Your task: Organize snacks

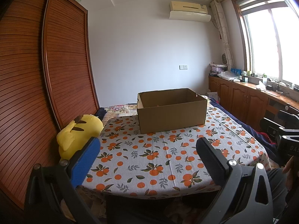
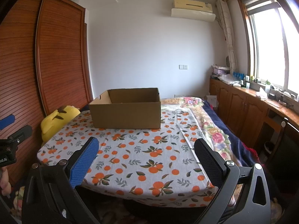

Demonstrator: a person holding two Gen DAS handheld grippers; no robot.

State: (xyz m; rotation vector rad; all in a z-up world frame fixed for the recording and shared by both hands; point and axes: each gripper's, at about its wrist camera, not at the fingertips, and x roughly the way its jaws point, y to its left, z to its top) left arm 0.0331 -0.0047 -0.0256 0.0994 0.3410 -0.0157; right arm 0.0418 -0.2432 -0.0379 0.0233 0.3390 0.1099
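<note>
Both the left gripper (image 1: 147,149) and the right gripper (image 2: 145,149) are spread wide and hold nothing. The cardboard box (image 1: 172,110) sits straight ahead of them on the orange-print cloth (image 1: 149,160). It looks light and stiff. Its thin top edge seems best to pinch. No snacks show.

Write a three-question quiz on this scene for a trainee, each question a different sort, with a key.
1. True or false: the cardboard box has its top open.
2. What lies on the cloth between the left gripper and the box? A) a bottle B) nothing C) a plate
3. What colour is the plush toy beside the wardrobe?

Key: 1 true; 2 B; 3 yellow.
</note>
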